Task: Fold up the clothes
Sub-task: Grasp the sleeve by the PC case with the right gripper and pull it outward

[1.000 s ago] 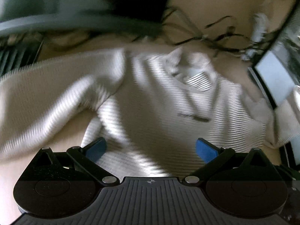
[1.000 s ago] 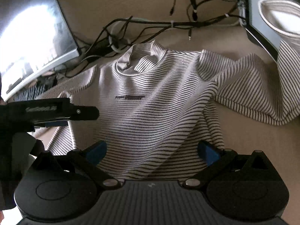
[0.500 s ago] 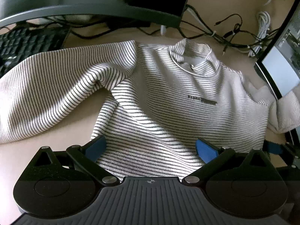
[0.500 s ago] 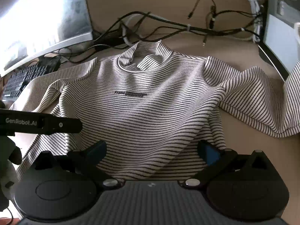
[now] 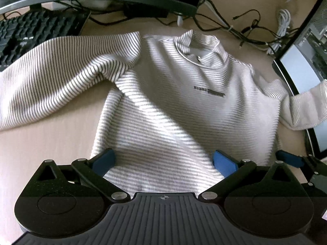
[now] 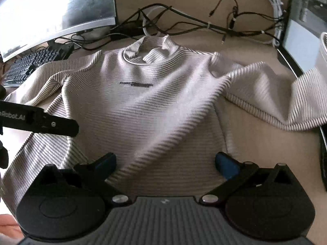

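Note:
A white long-sleeved top with thin dark stripes [image 5: 184, 110] lies face up on a tan desk, collar away from me and both sleeves spread out; it also shows in the right wrist view [image 6: 155, 110]. My left gripper [image 5: 163, 162] is open, its blue pads over the hem at the left. My right gripper [image 6: 166, 163] is open over the hem at the right. The left gripper's body [image 6: 40, 120] shows at the left of the right wrist view. One blue fingertip [image 5: 290, 161] of the right gripper shows at the right of the left wrist view.
A curved monitor [image 6: 55, 10] and a black keyboard [image 5: 34, 32] stand at the left behind the sleeve. Tangled cables [image 6: 204, 24] run along the back. Another screen [image 5: 302, 85] stands at the right, with the right sleeve [image 6: 276, 100] draped against it.
Both grippers have come closer to the hem and lower, so the top fills more of each view. The left view has swung from blurred motion to facing the top.

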The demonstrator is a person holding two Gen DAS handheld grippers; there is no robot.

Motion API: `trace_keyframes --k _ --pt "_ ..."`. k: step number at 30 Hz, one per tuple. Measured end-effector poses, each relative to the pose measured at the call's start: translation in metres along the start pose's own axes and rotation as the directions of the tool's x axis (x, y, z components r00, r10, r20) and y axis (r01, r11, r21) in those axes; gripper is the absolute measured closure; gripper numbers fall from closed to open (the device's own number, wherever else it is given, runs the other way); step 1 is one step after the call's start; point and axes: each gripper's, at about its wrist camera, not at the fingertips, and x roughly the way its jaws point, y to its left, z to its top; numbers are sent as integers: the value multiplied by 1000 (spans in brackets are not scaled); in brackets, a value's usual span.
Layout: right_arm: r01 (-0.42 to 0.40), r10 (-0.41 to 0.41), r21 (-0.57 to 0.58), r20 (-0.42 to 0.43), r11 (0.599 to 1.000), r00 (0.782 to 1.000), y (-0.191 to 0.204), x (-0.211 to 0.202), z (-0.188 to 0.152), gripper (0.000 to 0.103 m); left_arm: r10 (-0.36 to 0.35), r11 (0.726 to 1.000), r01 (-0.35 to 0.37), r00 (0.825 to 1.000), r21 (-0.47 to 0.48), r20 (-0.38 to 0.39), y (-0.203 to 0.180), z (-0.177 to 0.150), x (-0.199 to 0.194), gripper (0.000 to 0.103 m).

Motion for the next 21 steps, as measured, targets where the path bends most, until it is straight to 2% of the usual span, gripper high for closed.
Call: trace_keyframes --k 6,11,14,15,16,18,19,20,21 --pt "47 -47 4 -17 999 999 5 -9 -13 0 -35 999 35 999 13 4 0 -18 -9 0" --pt "55 -54 25 -51 998 997 4 -20 -19 0 -86 996 86 996 21 23 0 -25 -23 0" --pt "72 -75 91 26 993 997 -13 -50 -10 0 -132 991 130 989 29 61 -2 -20 -41 0" --pt "178 -182 53 94 983 979 -18 -62 -4 0 -147 989 145 986 32 73 -3 -18 -47 0" --pt "284 -284 22 164 958 945 -23 -74 3 0 -162 987 160 983 36 85 -4 -16 -54 0" --pt "480 -453 -35 279 876 847 -33 -90 15 0 -258 966 255 962 38 93 -13 -11 -68 0" --pt "552 -508 -72 307 831 805 -36 -89 20 8 -302 953 299 949 42 89 -20 -9 -73 0" --pt "619 -558 -106 337 778 758 -39 -89 25 20 -331 943 328 940 50 78 -27 -9 -77 0" --pt "666 -590 -153 350 730 728 -43 -85 29 23 -348 937 343 935 63 72 -34 -9 -80 0"
